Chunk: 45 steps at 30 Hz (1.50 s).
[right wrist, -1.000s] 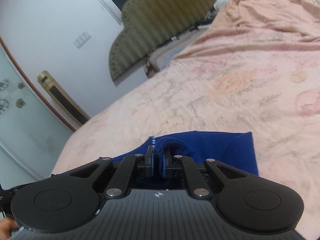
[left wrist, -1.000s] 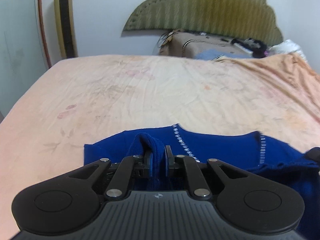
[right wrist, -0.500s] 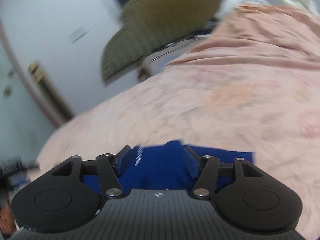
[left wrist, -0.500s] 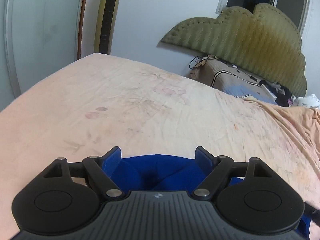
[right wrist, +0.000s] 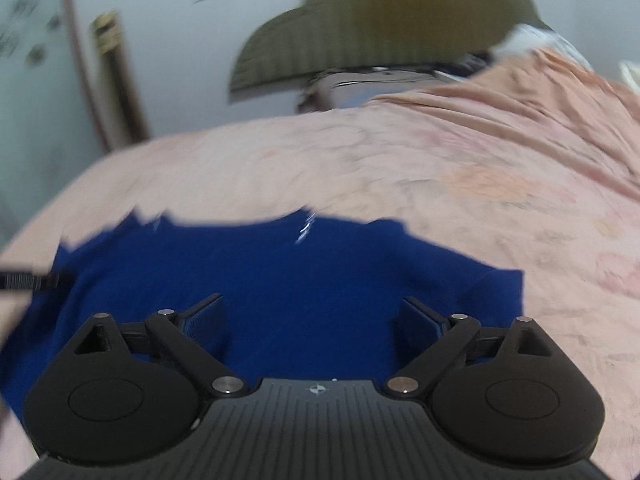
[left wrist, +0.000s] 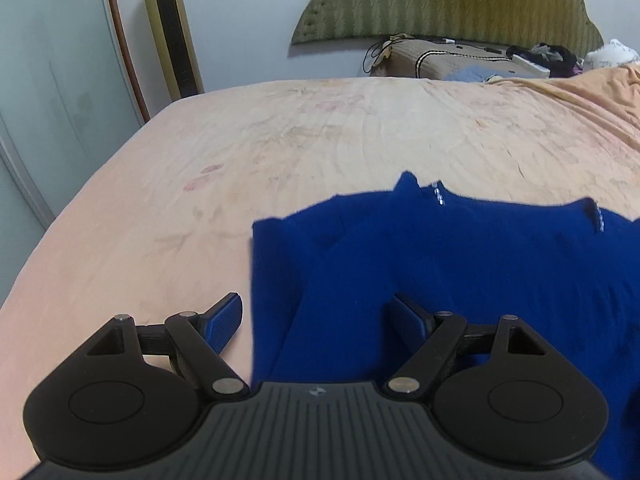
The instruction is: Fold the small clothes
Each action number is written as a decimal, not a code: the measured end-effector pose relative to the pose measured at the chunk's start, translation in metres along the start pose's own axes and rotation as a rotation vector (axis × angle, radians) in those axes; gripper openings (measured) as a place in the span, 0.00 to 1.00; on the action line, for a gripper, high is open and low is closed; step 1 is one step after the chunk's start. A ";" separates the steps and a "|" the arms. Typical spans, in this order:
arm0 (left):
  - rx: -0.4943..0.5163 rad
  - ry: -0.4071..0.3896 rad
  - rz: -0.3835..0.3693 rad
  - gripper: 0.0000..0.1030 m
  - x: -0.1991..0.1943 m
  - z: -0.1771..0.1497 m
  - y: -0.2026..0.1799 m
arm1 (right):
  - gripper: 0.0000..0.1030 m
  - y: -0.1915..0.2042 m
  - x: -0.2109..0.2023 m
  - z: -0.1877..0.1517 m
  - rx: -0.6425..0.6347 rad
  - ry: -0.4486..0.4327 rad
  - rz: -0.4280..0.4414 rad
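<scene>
On the bed [left wrist: 360,128], both tongs [left wrist: 318,316] [right wrist: 312,316] gape above the blue garment [left wrist: 460,264].

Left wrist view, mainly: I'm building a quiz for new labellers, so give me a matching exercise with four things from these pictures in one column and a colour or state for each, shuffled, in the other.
Things:
1. garment
2. left gripper
3. headboard
4. tower fan

Colour or state:
A. gold with a black panel, standing by the wall
B. open, holding nothing
C. deep blue, lying on the bed sheet
D. olive green, padded, against the wall

Pairs: 1-C, 2-B, 3-D, 4-A
</scene>
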State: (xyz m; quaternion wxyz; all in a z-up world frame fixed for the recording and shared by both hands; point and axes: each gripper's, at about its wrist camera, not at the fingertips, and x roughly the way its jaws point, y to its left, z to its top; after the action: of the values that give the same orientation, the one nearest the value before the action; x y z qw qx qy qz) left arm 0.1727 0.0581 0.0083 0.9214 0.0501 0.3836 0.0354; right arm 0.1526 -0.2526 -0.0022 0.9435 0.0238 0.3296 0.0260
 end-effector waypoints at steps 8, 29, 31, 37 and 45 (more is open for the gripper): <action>-0.006 0.011 -0.007 0.79 -0.010 -0.018 0.003 | 0.94 0.014 -0.022 -0.017 -0.032 -0.028 -0.105; -0.091 -0.089 -0.056 0.81 -0.044 -0.087 0.020 | 1.00 0.010 -0.010 -0.051 -0.001 -0.060 -0.098; -0.085 -0.094 -0.060 0.81 -0.048 -0.093 0.023 | 1.00 0.010 -0.010 -0.051 -0.001 -0.059 -0.098; -0.111 -0.099 -0.054 0.92 -0.050 -0.103 0.032 | 1.00 0.009 -0.009 -0.051 0.002 -0.059 -0.093; -0.122 -0.095 -0.038 0.98 -0.045 -0.103 0.031 | 1.00 0.009 -0.009 -0.051 0.001 -0.058 -0.094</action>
State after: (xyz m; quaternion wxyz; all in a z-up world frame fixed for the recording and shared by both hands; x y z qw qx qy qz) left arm 0.0665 0.0906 -0.0285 0.9405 -0.0116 0.3375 0.0389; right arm 0.1133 -0.2427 -0.0354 0.9528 0.0095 0.3030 -0.0193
